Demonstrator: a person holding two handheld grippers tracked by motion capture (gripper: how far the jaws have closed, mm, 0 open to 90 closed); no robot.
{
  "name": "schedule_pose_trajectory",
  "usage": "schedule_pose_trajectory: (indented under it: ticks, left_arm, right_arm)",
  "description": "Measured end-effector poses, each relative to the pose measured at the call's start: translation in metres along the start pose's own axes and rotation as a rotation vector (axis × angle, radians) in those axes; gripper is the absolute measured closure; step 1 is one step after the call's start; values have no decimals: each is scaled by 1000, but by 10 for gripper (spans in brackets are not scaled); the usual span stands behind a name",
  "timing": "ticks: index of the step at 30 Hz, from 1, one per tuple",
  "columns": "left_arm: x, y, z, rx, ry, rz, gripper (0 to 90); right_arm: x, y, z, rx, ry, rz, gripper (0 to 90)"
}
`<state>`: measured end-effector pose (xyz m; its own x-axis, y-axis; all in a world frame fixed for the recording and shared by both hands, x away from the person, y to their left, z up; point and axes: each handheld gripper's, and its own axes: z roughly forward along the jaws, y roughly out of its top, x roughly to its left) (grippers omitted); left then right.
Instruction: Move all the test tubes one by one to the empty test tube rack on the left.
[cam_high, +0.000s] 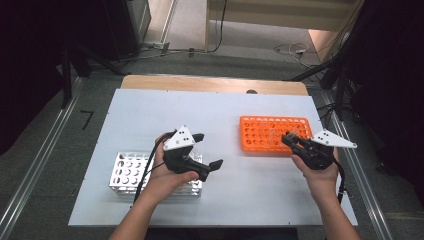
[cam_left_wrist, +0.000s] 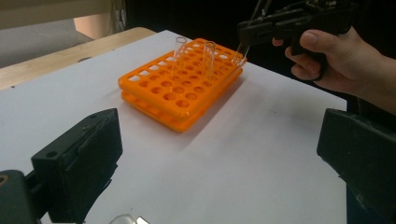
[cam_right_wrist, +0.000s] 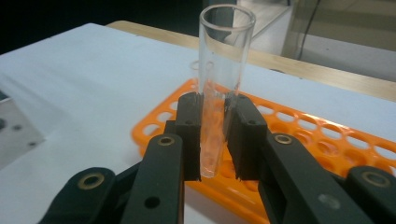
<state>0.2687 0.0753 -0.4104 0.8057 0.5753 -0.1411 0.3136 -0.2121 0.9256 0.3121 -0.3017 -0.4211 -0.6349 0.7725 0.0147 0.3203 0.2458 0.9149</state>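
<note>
My right gripper (cam_right_wrist: 214, 135) is shut on a clear glass test tube (cam_right_wrist: 219, 93), held upright just above the near edge of the orange tube rack (cam_right_wrist: 303, 135). In the left gripper view the same tube (cam_left_wrist: 240, 53) hangs tilted from the right gripper (cam_left_wrist: 261, 32) over the rack's far corner. Two more tubes (cam_left_wrist: 179, 56) (cam_left_wrist: 208, 58) stand in the orange rack (cam_left_wrist: 182, 88). From above, the right gripper (cam_high: 289, 140) sits at the rack's (cam_high: 265, 132) right end. My left gripper (cam_high: 207, 150) is open and holds nothing, its jaws pointing right towards the rack. Its wide-apart jaws frame bare table (cam_left_wrist: 219, 163).
A pale metal tube rack (cam_high: 131, 172) stands at the front left, partly under my left hand. The white board's (cam_high: 200, 107) right edge lies close to my right hand. A wooden table strip (cam_high: 215, 84) runs along the back, with cables (cam_high: 292, 49) on the floor beyond.
</note>
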Motion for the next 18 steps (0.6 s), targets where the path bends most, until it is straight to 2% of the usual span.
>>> schedule_pose_trajectory:
  ticks: [6,12,18]
  left_arm:
    - [-5,-1,7,-1,-10,0,21]
    - [-13,-1,16,5,-33,5,45]
    - [-23,1,24,12,-43,29,106]
  right_arm:
    - [29,5,3,19,83,-37,740]
    - [57,5,14,55,154,-85,741]
    - [76,4,25,77,207,-121,741]
